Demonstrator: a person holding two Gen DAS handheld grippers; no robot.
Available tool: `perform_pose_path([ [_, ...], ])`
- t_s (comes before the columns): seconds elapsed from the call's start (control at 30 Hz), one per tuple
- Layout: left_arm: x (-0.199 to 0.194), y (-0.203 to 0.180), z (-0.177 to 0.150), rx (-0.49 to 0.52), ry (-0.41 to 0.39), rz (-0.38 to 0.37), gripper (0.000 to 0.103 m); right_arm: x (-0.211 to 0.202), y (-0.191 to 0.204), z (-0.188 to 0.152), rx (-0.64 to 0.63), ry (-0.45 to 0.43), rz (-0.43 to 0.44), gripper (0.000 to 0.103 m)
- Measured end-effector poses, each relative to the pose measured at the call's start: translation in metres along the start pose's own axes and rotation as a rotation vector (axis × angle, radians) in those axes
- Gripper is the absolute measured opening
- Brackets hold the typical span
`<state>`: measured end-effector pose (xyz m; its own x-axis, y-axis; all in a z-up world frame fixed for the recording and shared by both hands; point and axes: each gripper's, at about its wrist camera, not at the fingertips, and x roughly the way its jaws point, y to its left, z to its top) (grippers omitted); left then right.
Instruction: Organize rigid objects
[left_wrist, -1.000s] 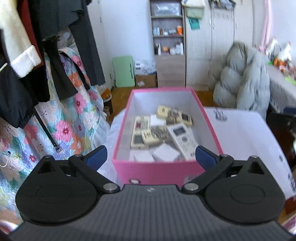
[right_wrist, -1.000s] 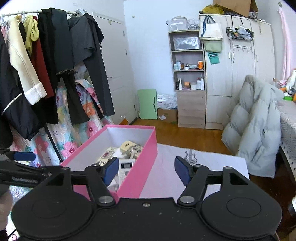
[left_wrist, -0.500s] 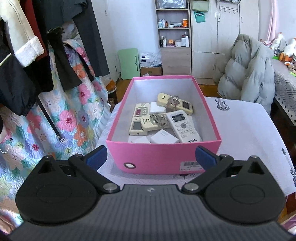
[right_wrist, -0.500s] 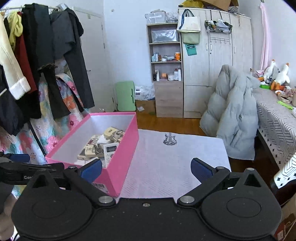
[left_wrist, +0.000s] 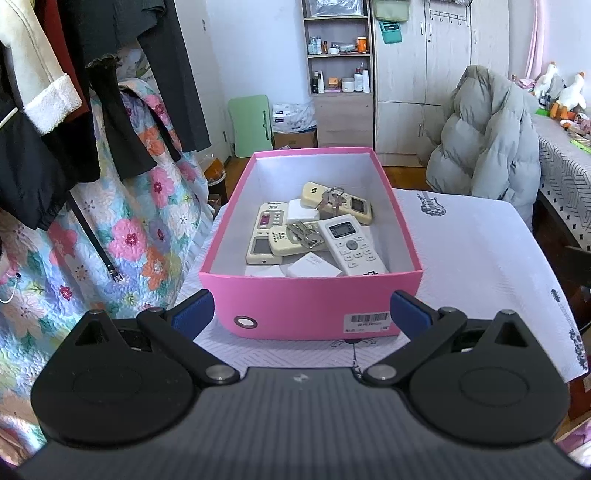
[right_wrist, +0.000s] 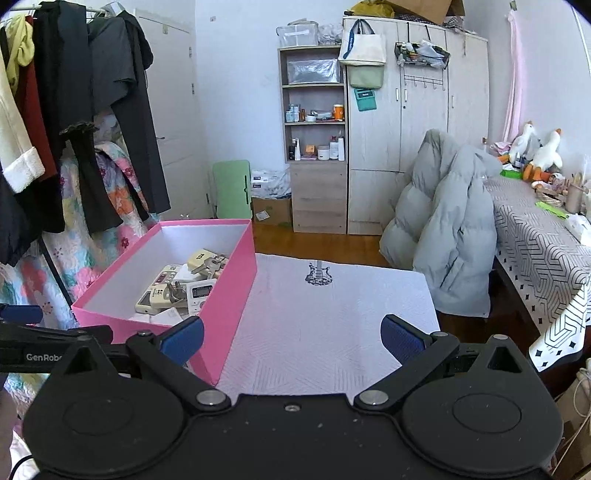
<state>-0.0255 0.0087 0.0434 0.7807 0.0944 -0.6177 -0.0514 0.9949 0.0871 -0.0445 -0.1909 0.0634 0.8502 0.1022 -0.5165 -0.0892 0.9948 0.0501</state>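
Note:
A pink box (left_wrist: 310, 306) stands on a white cloth-covered table (left_wrist: 480, 251). Inside lie several cream and white remote controls (left_wrist: 351, 243), two bunches of keys (left_wrist: 330, 201) and white chargers (left_wrist: 314, 264). My left gripper (left_wrist: 301, 312) is open and empty, just in front of the box's near wall. My right gripper (right_wrist: 291, 339) is open and empty, over the table to the right of the box (right_wrist: 229, 295). The left gripper's finger (right_wrist: 22, 314) shows at the far left of the right wrist view.
Hanging clothes (left_wrist: 74, 92) and a floral quilt (left_wrist: 122, 236) are on the left. A grey puffer jacket (right_wrist: 450, 229) hangs on a chair behind the table. A patterned table (right_wrist: 546, 251) with toys stands at right. Shelves and a wardrobe (right_wrist: 406, 129) line the back wall.
Both grippers have drawn back from the box, so more of the box and table shows. The right gripper has opened wider. The box and its contents have not moved.

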Motion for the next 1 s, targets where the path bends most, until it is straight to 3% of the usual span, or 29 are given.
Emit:
perform_pose_path([
  [1.0,0.002,-0.018,-0.007,0.007,0.013,-0.018,0.103,0.007,-0.013,-0.006,0.001,0.04,-0.036,0.103],
])
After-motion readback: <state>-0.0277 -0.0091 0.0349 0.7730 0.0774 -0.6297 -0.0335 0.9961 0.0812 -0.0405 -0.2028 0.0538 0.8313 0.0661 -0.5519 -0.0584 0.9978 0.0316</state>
